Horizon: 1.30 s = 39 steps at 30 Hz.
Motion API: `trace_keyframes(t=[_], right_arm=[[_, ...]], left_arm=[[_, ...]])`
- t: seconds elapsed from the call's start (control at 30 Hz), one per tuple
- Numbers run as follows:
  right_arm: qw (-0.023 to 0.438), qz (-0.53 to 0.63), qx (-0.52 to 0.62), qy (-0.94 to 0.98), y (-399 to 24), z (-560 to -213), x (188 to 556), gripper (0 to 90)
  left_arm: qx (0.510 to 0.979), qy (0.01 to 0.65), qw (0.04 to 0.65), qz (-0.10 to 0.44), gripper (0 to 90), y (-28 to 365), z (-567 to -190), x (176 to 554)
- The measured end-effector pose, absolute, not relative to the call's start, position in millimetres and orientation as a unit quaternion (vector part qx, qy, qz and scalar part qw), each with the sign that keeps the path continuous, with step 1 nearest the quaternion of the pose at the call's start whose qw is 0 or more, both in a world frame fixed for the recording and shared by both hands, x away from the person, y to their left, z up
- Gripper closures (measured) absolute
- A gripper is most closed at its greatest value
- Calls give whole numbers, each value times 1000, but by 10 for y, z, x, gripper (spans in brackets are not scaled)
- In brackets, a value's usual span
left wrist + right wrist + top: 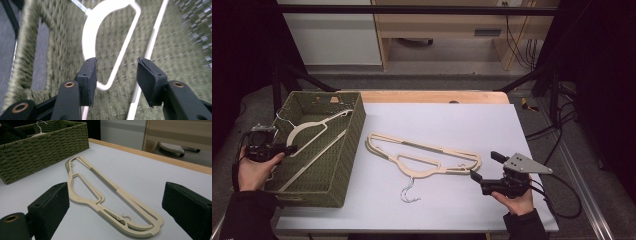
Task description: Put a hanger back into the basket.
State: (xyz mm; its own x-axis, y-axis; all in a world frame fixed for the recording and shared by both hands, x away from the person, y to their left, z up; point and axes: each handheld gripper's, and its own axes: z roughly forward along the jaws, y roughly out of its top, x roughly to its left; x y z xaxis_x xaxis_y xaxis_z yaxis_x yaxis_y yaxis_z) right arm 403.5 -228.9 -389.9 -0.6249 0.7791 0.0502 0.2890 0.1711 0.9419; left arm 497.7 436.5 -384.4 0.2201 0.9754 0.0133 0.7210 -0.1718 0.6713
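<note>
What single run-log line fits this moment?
left gripper: open, over basket hanger | right gripper: open, beside table hanger

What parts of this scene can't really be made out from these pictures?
- White plastic hanger in the woven green basket: left gripper view, smeared by motion blur, its hook cut off at the top edge.
- Beige flat hanger on the white tabletop: right gripper view, near end cut off at the bottom edge.
- Its thin wire hook: high view, too small for detail.

A pale grey desk (452, 125) with a wooden far edge carries a green woven rectangular basket (354, 135) at its left and a cream plastic hanger (422, 157) near the middle.
</note>
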Motion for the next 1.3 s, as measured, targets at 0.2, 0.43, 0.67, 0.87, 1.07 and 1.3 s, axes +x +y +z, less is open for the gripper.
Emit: trace_keyframes(t=[0.2, 0.43, 0.67, 0.87, 1.07, 1.3], right_arm=[[233, 531, 365, 728, -2292, -3890, 4028, 78], [232, 535, 365, 726, -2289, -3886, 4029, 74], [230, 539, 365, 724, -2296, -3881, 4031, 70], [228, 539, 368, 722, -2296, -3880, 4033, 68], [229, 538, 367, 724, -2293, -3885, 4033, 68], [231, 540, 369, 721, -2301, -3881, 4024, 67]], left_arm=[[723, 526, 363, 264, 413, 4143, -3603, 4823], [735, 448, 425, 281, 265, 3635, -3320, 4626], [744, 383, 466, 288, 148, 3145, -3197, 4438], [746, 357, 497, 263, 111, 2782, -3258, 4314], [752, 348, 504, 243, 105, 2469, -3414, 4246], [765, 333, 504, 223, 104, 2160, -3588, 4235]])
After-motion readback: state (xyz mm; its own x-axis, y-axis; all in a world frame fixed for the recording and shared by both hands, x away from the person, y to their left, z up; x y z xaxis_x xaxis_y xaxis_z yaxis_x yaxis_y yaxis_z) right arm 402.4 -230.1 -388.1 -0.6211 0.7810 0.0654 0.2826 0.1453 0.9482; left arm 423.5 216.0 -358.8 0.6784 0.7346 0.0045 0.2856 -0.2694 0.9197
